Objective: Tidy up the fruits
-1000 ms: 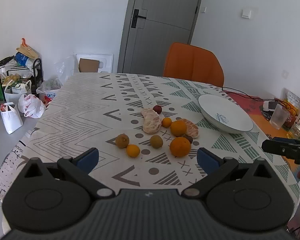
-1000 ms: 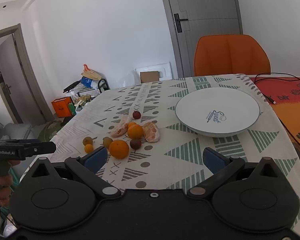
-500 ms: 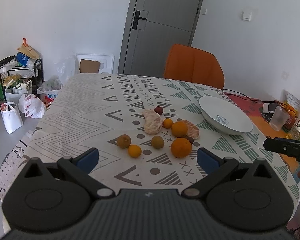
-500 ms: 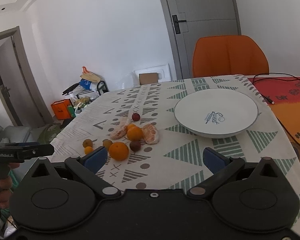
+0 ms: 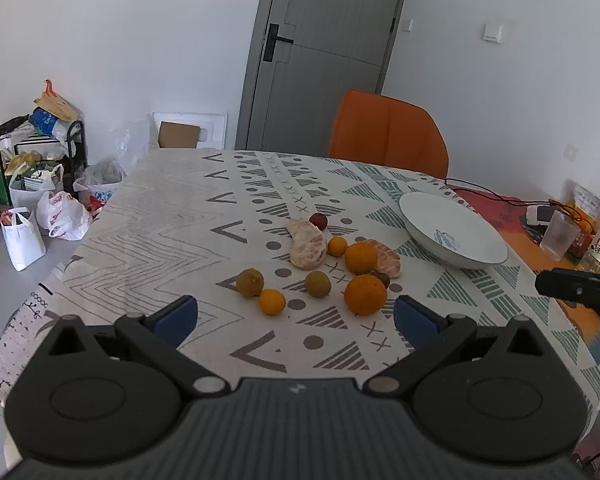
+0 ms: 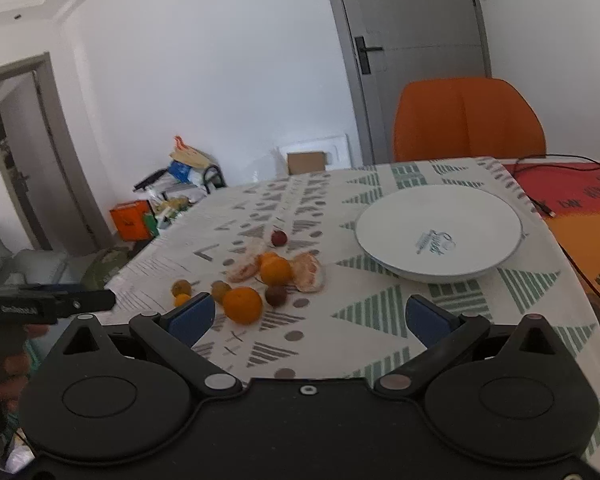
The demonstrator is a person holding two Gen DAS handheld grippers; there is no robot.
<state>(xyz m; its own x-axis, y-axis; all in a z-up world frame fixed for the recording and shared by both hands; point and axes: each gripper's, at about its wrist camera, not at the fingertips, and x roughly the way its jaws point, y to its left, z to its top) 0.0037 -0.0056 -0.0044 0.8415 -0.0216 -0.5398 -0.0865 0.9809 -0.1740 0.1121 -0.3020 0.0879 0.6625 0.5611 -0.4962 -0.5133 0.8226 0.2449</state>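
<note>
Hovering at the near desk [image 5: 172, 216] edge, left tool [image 5: 296, 316] and right tool [image 6: 307, 316] both spread, empty. Fruits [image 5: 364, 258] lie loose mid-desk; bowl [image 6: 438, 208], right, empty, evidently their destination.

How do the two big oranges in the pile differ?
The near orange lies at the pile's front edge with bare cloth ahead of it; the far orange sits further back, against the peeled segments. The near one looks slightly larger, perhaps only from closeness. Both are whole, unpeeled, and outside the bowl.
</note>
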